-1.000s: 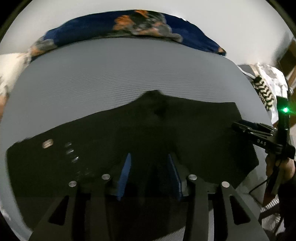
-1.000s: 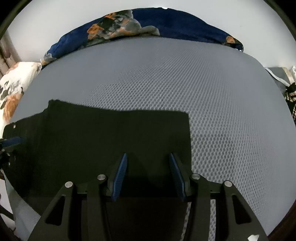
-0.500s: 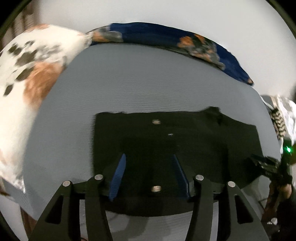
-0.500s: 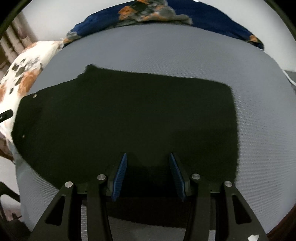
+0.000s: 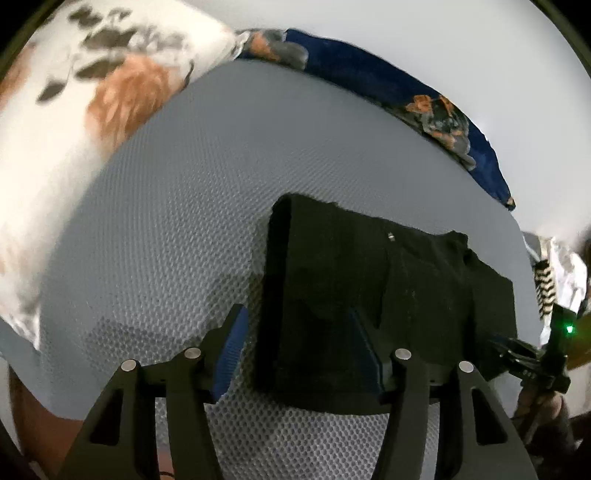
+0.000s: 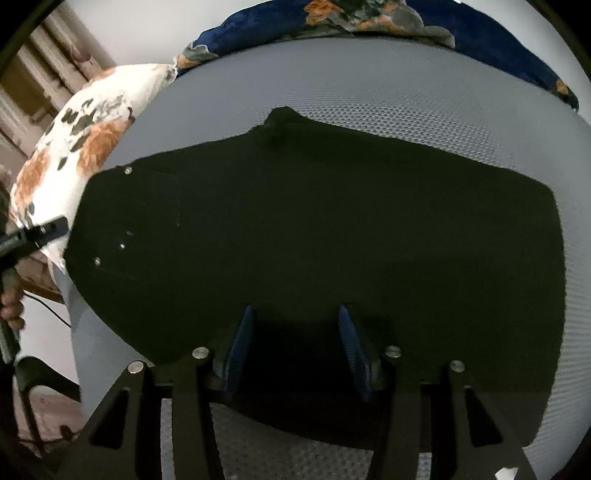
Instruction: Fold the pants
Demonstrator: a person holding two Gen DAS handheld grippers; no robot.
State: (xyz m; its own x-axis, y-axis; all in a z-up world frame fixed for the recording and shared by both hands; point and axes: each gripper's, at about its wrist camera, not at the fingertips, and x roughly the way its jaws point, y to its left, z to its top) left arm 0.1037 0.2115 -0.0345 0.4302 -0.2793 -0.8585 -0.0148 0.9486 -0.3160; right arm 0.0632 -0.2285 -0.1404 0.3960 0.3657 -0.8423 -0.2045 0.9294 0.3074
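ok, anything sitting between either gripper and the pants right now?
Nothing visible. The black pants lie flat on the grey mesh mattress, right under both open grippers: the left gripper straddles the waist-end edge, the right gripper is over the near edge. The floral pillow and the blue blanket lie off to the sides.

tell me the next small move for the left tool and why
Probably lower the left tool and close on the pants' near end edge. Its jaws, just opening, stand open astride that edge, gripping nothing, and the pants lie flat on the grey mattress.
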